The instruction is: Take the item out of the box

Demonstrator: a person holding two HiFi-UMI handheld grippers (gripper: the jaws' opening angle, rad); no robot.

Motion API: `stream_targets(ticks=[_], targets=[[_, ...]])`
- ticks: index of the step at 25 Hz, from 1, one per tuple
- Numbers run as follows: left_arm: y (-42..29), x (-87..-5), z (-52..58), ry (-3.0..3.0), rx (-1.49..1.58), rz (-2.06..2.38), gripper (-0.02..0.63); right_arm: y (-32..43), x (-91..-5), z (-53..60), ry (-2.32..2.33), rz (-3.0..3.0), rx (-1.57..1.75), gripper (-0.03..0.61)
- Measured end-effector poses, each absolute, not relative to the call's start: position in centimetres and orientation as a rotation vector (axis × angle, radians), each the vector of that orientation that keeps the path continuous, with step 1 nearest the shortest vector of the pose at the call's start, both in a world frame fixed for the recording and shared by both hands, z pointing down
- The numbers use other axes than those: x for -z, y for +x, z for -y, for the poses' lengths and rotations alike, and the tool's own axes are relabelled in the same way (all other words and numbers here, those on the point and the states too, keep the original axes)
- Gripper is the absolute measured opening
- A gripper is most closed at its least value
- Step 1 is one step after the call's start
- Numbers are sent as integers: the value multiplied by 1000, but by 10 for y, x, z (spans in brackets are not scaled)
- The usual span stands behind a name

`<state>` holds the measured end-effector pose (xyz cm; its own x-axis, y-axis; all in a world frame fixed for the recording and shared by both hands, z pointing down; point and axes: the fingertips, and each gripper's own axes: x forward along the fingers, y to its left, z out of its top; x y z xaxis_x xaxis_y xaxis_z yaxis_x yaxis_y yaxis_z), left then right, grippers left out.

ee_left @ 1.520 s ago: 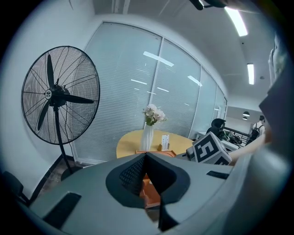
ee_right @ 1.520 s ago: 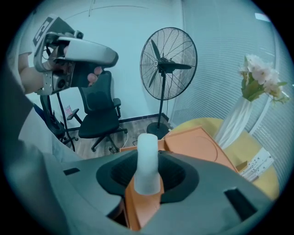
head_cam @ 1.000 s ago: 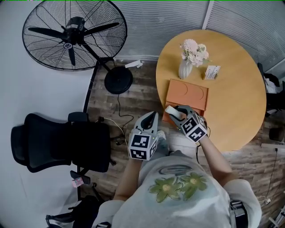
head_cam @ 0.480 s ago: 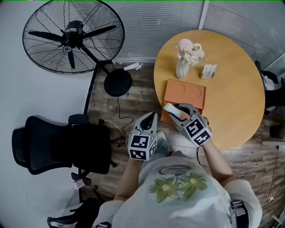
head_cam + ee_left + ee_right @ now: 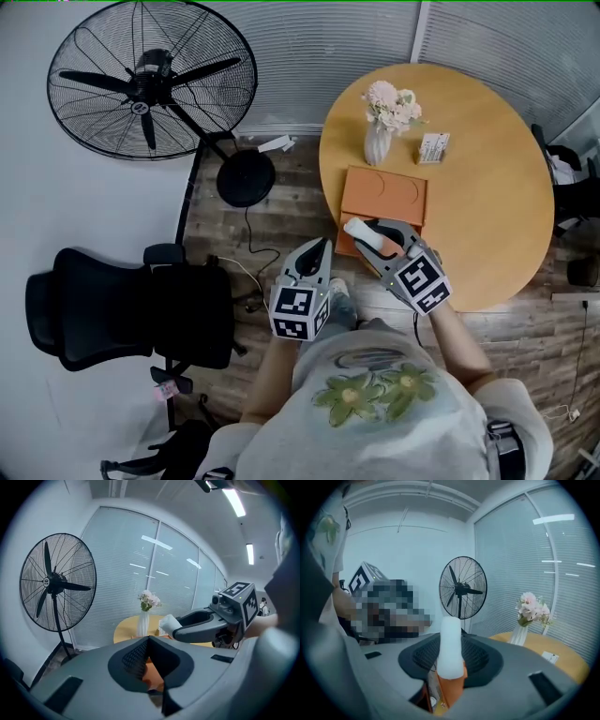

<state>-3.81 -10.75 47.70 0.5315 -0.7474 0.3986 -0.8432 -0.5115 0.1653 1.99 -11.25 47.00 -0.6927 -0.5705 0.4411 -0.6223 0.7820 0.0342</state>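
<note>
An orange flat box [image 5: 384,197] lies on the round wooden table [image 5: 487,169] near its front edge. My right gripper [image 5: 367,232] hovers over the box's near edge, shut on a white oblong item [image 5: 360,234]. In the right gripper view the white item [image 5: 451,644] stands upright between the jaws, with the orange box [image 5: 450,688] below it. My left gripper [image 5: 317,251] hangs left of the table edge, off the table, jaws together and empty. The left gripper view shows the right gripper [image 5: 187,625] and the white item [image 5: 168,622] ahead.
A white vase of pale flowers [image 5: 382,117] and a small card box [image 5: 433,147] stand behind the orange box. A large black standing fan [image 5: 150,80] and a black office chair [image 5: 131,305] are on the floor to the left. Cables trail across the wooden floor.
My right gripper has drawn back slightly toward the person, still holding the white item. The left gripper has stayed in place.
</note>
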Motion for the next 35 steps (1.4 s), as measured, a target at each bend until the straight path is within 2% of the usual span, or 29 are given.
stream_targets(ticks=[35], targets=[[-17,-464,82,2485,-350,1271,2,40,-439,73,1004,2681,-260,133]])
